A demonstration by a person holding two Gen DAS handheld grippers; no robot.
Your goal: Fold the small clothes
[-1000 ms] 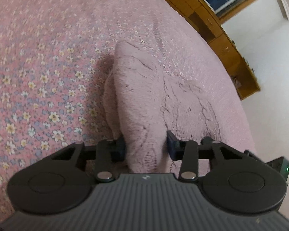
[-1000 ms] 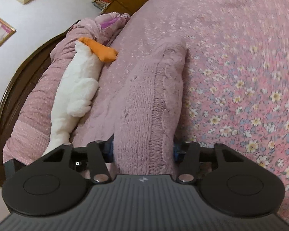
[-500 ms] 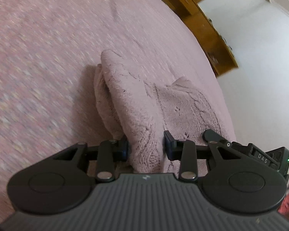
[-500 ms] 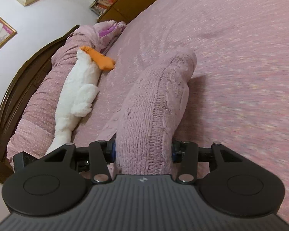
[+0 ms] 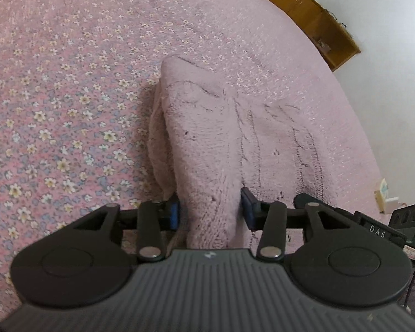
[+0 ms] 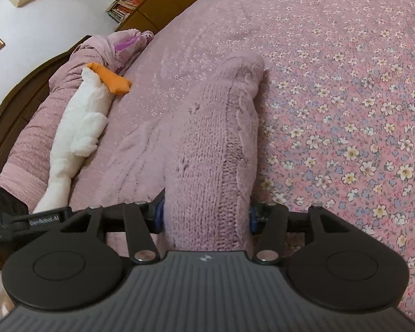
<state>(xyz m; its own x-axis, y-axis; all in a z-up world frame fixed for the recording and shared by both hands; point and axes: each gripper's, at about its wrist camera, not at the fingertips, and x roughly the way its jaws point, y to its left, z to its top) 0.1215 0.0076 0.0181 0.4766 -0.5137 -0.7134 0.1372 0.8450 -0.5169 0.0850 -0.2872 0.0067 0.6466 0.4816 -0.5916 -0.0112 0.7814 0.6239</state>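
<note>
Pink knit sweater point(image 5: 207, 138) lies on the floral bedspread point(image 5: 55, 110), draped up in a ridge from 12 o'clock down to 6 in both wrist views. My left gripper point(image 5: 210, 213) is clamped on a bunched edge of it, jaws narrowed with knit filling the gap; my right gripper point(image 6: 204, 215) likewise, pinching a thick roll of the same sweater point(image 6: 215, 138). Rest of the garment spreads flat toward 2 o'clock in the left view and 9 o'clock in the right.

Judgement: mid-fold, carrying the held edge over. To do it well I'd keep both claws level and moving together, lay the edge down square on the flat part, and open only once the knit rests on the bed. Thick knit could slip or bunch.

Plush duck point(image 6: 77, 127) lies at 10 o'clock in the right view, well apart; wooden cabinet point(image 5: 318, 19) at 1 o'clock in the left view.
</note>
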